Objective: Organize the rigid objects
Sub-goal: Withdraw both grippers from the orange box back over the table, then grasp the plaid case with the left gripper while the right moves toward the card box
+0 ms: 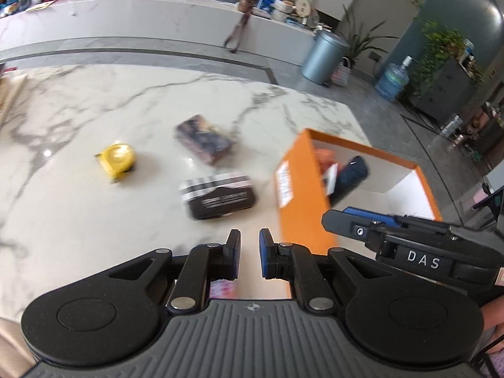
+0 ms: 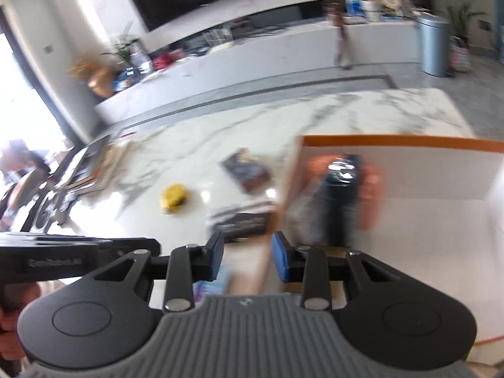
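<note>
On the white marble table lie a yellow tape measure (image 1: 118, 159) (image 2: 174, 197), a dark patterned box (image 1: 204, 138) (image 2: 247, 168) and a black striped tin (image 1: 219, 195) (image 2: 244, 220). Right of them stands an orange box (image 1: 302, 195) (image 2: 393, 140) with a dark blue cylinder (image 1: 352, 173) (image 2: 338, 195) and an orange item (image 2: 370, 189) inside. My left gripper (image 1: 250, 252) hangs above the table, near the tin, shut and empty. My right gripper (image 2: 249, 255) is open with nothing between its fingers, over the orange box's left wall; it also shows in the left wrist view (image 1: 356, 217).
A stack of flat framed items (image 2: 94, 170) lies at the table's left end, with a person (image 2: 19, 170) beyond it. Past the table are a long white counter (image 1: 157, 22), a metal bin (image 1: 324, 56) and a water jug (image 1: 392, 78).
</note>
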The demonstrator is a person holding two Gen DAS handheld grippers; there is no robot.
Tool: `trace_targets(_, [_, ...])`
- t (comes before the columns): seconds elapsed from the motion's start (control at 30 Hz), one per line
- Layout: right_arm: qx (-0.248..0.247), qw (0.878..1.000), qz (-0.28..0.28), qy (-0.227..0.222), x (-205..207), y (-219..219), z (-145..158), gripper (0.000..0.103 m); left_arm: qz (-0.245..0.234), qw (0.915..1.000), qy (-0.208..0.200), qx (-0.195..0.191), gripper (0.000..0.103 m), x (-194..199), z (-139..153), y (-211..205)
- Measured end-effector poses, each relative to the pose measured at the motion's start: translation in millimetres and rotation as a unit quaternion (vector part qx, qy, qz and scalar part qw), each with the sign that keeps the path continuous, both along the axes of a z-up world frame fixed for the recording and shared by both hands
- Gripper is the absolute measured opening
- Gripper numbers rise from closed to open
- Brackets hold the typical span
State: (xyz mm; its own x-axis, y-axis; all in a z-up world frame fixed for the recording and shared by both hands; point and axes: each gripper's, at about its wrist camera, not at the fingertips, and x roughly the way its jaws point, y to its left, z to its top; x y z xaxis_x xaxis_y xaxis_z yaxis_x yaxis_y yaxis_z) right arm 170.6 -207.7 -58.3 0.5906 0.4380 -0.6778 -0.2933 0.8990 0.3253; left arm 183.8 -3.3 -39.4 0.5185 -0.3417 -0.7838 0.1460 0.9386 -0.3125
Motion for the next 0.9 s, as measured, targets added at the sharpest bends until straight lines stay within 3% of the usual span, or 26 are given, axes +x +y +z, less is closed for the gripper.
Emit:
trace_targets(0.23, [-0.042, 0.997, 0.050, 0.033, 3.2, 64.9, -14.6, 0.036, -0.010, 0.9999, 0.011, 0.006, 0.013, 3.5, -17.9, 38.0])
trace_targets(0.4, [-0.083, 0.993, 0.060, 0.053, 13.9, 90.5, -31.3, 0.036, -0.010, 0.9999, 0.009, 0.007, 0.020, 25.8, -29.9, 52.5])
trace_targets(0.47, [-0.101, 0.991, 0.056, 0.062, 24.9, 98.9, -37.3, 0.042, -0.016, 0.9997, 0.006, 0.015, 0.021, 39.6, -33.8, 55.8])
trace_targets(0.57, [-0.111, 0.990, 0.019, 0.091, 46.5, 105.3, -49.6, 0.051, -0.022, 0.9995, 0.011, 0.021, 0.021, 61.3, -42.2, 60.5])
trace_targets(0.67, [-0.090, 0.987, -0.027, 0.133, 68.2, 112.2, -64.0, 0.061, -0.022, 0.9993, 0.018, 0.022, 0.022, 79.3, -52.4, 65.1])
trace_targets(0.9, [-0.064, 0.966, -0.150, 0.200, 109.0, 109.9, -95.7, 0.070, -0.042, 0.9982, 0.029, 0.032, 0.026, 117.2, -72.4, 72.0])
